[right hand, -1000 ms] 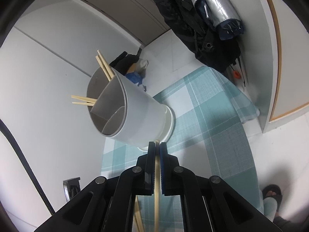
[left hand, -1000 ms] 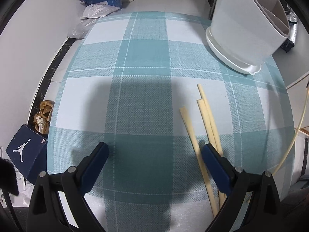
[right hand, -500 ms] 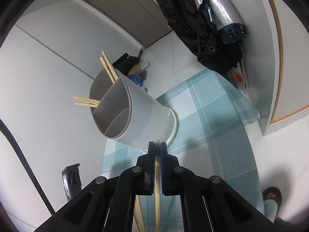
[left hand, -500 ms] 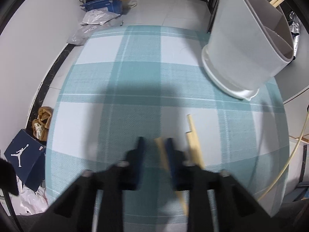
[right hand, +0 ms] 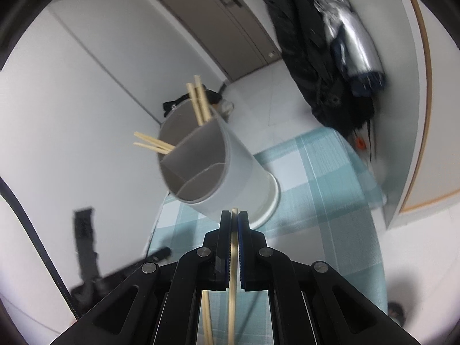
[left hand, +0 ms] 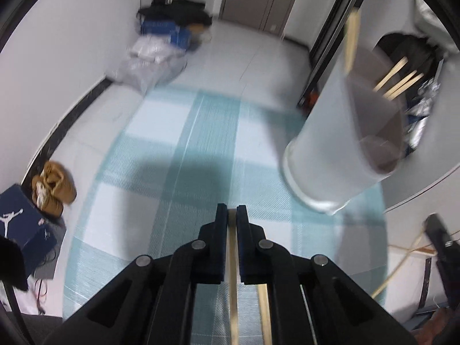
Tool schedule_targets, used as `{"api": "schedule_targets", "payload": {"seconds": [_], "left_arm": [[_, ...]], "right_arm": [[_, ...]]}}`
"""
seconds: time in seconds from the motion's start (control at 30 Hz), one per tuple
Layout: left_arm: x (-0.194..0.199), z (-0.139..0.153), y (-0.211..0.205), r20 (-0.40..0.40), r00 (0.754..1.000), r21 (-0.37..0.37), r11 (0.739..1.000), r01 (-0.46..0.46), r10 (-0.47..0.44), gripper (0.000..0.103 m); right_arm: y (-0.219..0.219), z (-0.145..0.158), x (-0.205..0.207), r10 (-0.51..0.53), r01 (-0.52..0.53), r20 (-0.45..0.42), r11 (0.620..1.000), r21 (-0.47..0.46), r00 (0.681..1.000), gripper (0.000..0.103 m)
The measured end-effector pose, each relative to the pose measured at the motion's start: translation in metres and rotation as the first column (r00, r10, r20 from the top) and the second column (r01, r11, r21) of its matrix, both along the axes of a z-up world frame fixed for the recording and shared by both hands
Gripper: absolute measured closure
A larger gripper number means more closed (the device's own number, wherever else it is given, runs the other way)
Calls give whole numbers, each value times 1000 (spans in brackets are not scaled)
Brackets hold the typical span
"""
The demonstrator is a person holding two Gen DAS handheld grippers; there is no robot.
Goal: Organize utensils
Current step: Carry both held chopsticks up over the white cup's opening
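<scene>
My left gripper is shut on a pale wooden chopstick, raised above the teal checked cloth. Another chopstick lies on the cloth under its right finger. The white divided utensil holder stands to the right, several chopsticks sticking out of it. In the right wrist view my right gripper is shut on a second chopstick, just in front of the holder. Chopsticks lean out of its far compartments; the near compartment looks empty.
Shoes and a blue shoebox sit on the floor left of the cloth; bags and boxes lie by the far wall. Dark coats hang at the right. A thin cable runs past the table's right edge.
The left gripper closed from wide open onto a chopstick on the cloth and lifted it, tilting toward the holder. The right gripper, still holding its chopstick, shifted slightly and rolled.
</scene>
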State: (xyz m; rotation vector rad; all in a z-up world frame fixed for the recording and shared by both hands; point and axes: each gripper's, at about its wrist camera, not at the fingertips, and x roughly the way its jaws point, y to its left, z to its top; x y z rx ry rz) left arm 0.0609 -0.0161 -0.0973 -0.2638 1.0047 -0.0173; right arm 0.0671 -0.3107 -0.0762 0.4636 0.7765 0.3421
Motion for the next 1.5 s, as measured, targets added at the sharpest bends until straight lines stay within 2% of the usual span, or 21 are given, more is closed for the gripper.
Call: {"api": "schedule_targets", "payload": {"seconds": [0.13,0.27,0.4,0.57,0.87,1.17,1.5], "left_arm": [[-20,31,-2,121,992,-13,1000,28,-26,100],[-37,55,-10,203,976,12,997,82,-83,100],[-50,70,-12,259,957,44,992,120,-128,100],[-47,62,-6,255,957,31,990,135,-138,100],[-58,79,-11,266,952,8,988,152,-148,100],[-61,90,-30,292,931,68,975,210,-220,100],[-47,115,-42,293,916,35,960,276,-274,100]], "right_arm": [[16,17,-15,38,-31,92,997,-77,995,99],[36,29,-31,78,-50,167,984,-168,983,99],[49,34,-43,101,-56,213,977,-208,972,99],[52,29,-49,75,-27,210,975,-221,975,100],[43,38,-58,38,14,239,977,-212,970,100],[30,40,-60,-12,56,236,982,-182,972,100],[21,47,-46,-52,89,214,981,-170,975,100]]}}
